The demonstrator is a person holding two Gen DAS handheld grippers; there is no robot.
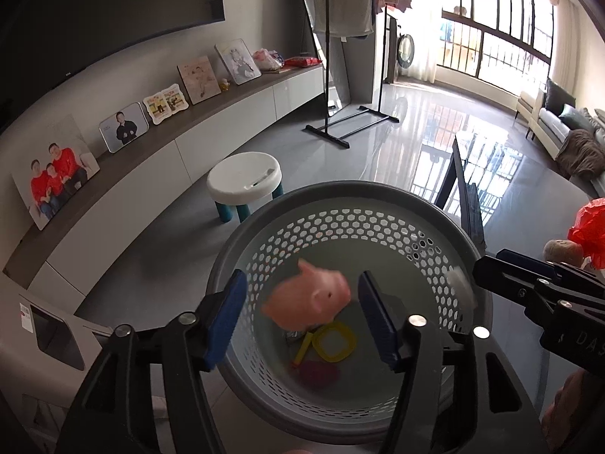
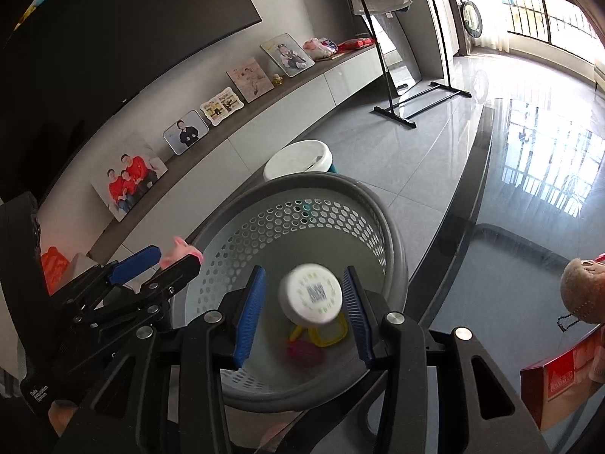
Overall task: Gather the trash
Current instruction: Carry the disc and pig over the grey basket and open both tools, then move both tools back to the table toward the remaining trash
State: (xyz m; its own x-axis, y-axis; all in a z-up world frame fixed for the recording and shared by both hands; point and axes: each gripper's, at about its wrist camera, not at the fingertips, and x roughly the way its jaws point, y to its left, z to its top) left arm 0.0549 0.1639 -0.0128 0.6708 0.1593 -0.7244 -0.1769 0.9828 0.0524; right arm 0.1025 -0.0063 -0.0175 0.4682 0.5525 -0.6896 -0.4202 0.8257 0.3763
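Observation:
A grey perforated basket [image 1: 340,189] sits below both grippers. My left gripper [image 1: 301,283] hovers over it, open. A blurred pink toy pig [image 1: 310,299] hangs between the blue pads [image 1: 227,314], with a gap on its left side. My right gripper [image 2: 304,276] is over the same basket [image 2: 302,181], also open. Between its pads is a blurred white round cap [image 2: 310,295], barely clear of either one. A yellow square frame [image 1: 336,344] and a magenta piece [image 1: 317,372] lie on the basket floor. Each gripper shows at the edge of the other's view.
A white stool [image 1: 245,178] stands on the floor behind the basket. The dark glass table [image 2: 529,208] carries a brown plush toy [image 2: 582,287], a red box [image 2: 559,378] and a red bag [image 1: 590,227]. A low cabinet [image 1: 151,166] with photo frames lines the wall.

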